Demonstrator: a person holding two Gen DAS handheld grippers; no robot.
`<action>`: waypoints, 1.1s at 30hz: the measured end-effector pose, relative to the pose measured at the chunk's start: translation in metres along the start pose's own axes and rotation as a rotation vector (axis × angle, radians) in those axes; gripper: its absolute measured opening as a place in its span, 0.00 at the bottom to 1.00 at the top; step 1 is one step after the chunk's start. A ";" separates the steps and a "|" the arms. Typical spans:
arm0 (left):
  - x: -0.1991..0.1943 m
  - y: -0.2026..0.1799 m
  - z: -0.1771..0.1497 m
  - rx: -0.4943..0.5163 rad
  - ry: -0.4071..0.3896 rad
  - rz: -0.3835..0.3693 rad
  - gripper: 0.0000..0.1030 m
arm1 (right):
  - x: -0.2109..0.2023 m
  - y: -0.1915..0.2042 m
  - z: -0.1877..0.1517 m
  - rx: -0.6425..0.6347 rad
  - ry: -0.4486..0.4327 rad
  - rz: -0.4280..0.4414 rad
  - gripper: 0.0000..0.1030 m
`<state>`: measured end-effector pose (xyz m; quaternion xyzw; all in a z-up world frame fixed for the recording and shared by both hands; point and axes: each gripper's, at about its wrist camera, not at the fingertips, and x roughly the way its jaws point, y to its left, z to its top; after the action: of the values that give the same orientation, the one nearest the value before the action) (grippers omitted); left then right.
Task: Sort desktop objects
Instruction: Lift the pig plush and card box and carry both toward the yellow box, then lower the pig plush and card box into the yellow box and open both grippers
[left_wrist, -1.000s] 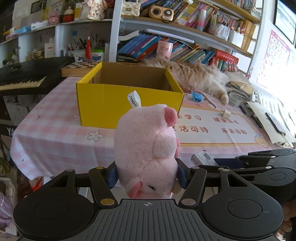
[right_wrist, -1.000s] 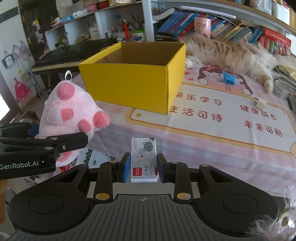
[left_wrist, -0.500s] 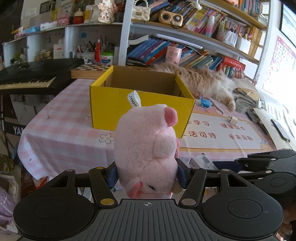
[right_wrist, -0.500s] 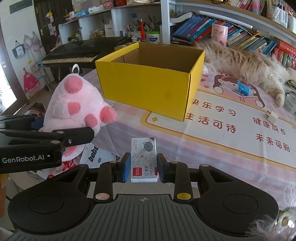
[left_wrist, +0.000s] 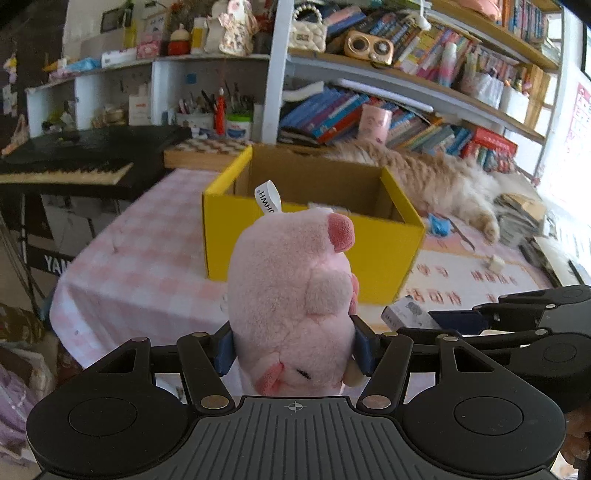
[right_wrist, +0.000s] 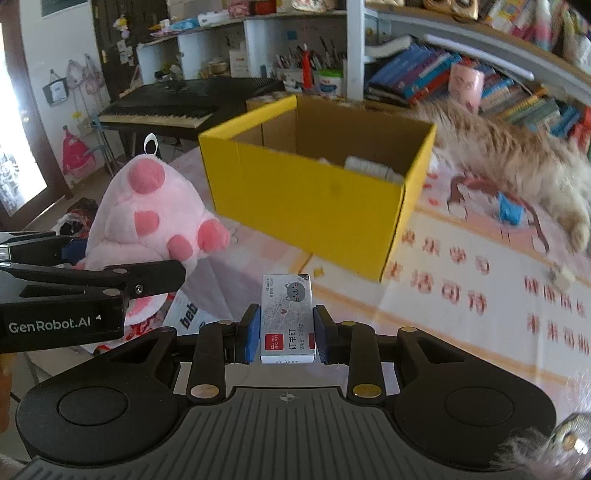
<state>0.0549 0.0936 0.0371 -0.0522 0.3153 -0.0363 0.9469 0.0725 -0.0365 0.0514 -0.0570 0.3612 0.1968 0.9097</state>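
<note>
Pink-checked tablecloth (left_wrist: 140, 258), cluttered bookshelves (left_wrist: 406, 110)

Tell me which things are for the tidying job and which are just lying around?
For the job:
- pink plush, held in the left gripper
- staples box, held in the right gripper
- yellow box, where sorted things seem to go

Just lying around:
- cat
- keyboard
- books
- blue wrapper

I see bright daylight glaring in from my right. The cat (right_wrist: 517, 155) smears with motion blur. Fisheye bends the shelves (left_wrist: 406, 74) at the edges.
</note>
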 end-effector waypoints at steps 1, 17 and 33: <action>0.002 0.000 0.004 -0.004 -0.011 0.004 0.59 | 0.001 -0.002 0.005 -0.013 -0.012 0.001 0.27; 0.060 -0.011 0.072 -0.051 -0.142 0.067 0.59 | 0.036 -0.058 0.086 -0.089 -0.115 0.035 0.27; 0.138 -0.005 0.109 -0.027 -0.076 0.134 0.59 | 0.131 -0.094 0.144 -0.221 -0.055 0.098 0.27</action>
<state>0.2308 0.0825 0.0423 -0.0449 0.2823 0.0333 0.9577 0.2879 -0.0455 0.0647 -0.1339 0.3146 0.2813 0.8966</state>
